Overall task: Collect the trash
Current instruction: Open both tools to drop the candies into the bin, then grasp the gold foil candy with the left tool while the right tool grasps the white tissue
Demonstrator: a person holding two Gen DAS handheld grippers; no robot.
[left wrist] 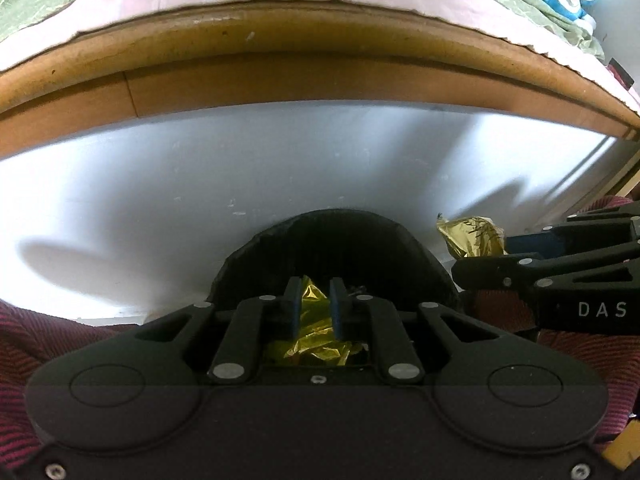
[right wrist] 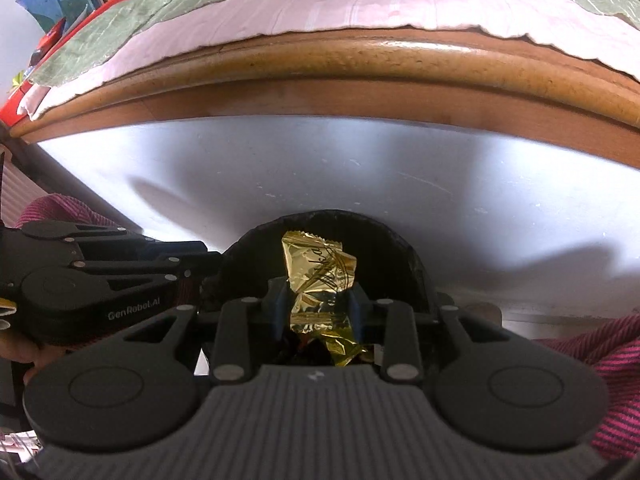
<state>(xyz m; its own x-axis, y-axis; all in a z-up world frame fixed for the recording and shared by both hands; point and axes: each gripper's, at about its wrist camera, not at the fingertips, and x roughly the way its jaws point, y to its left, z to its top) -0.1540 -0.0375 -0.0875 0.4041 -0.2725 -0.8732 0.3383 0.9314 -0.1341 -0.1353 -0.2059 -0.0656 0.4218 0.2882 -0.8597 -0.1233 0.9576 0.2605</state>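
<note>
While a crumpled gold wrapper (right wrist: 318, 276) is pinched between the closed fingers of the right gripper (right wrist: 318, 312), more gold foil (left wrist: 314, 328) is seen between the narrowly parted fingers of the left gripper (left wrist: 316, 306); contact cannot be told. Ahead of both, a black bin (right wrist: 404, 248) is seen, a wooden bed frame (left wrist: 280, 76) beyond.

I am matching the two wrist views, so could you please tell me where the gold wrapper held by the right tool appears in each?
Left wrist: gold wrapper at right of centre, ahead of the right tool.
Right wrist: centre, pinched between the tool's fingers.
Shared landmark: black bin.
</note>
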